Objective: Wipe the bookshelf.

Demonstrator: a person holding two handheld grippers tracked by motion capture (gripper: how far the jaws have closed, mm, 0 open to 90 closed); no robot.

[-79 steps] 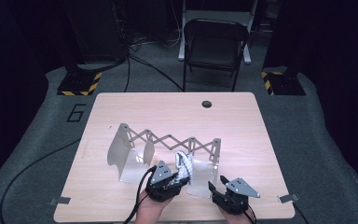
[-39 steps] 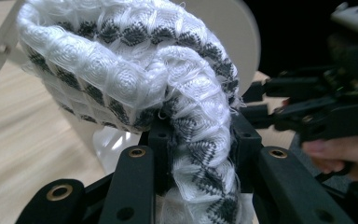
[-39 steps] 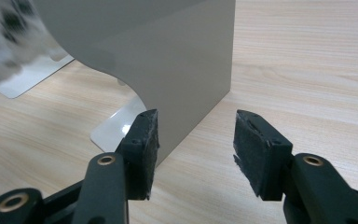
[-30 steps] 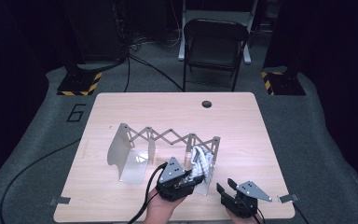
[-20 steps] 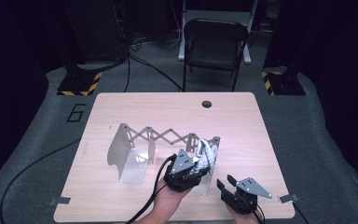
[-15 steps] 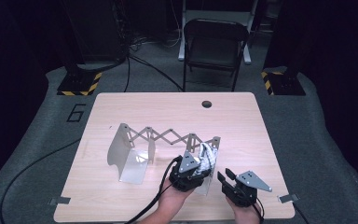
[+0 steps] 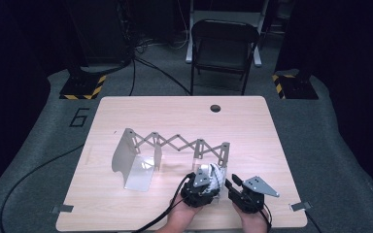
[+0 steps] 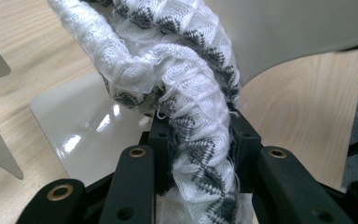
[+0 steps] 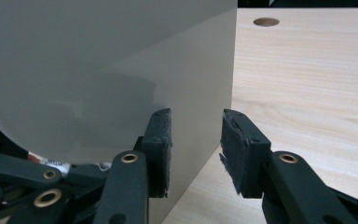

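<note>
holding a rolled white-and-grey cloth (image 8: 193, 116) clenched in the left gripper (image 7: 200, 187), low over the glossy base plate (image 8: 81, 135) of the expanding metal rack (image 7: 175, 145) at the counter (image 7: 252, 126) front, likely to seat it there. right gripper (image 9: 195, 149) jaws have just been closing astride the rack's end panel (image 9: 121, 70), not visibly pinching, probably to steady it.

A light wooden table (image 7: 141, 111) with a round hole is seen; a grey metal expandable bookend rack (image 7: 137, 156) is stood on it.
</note>
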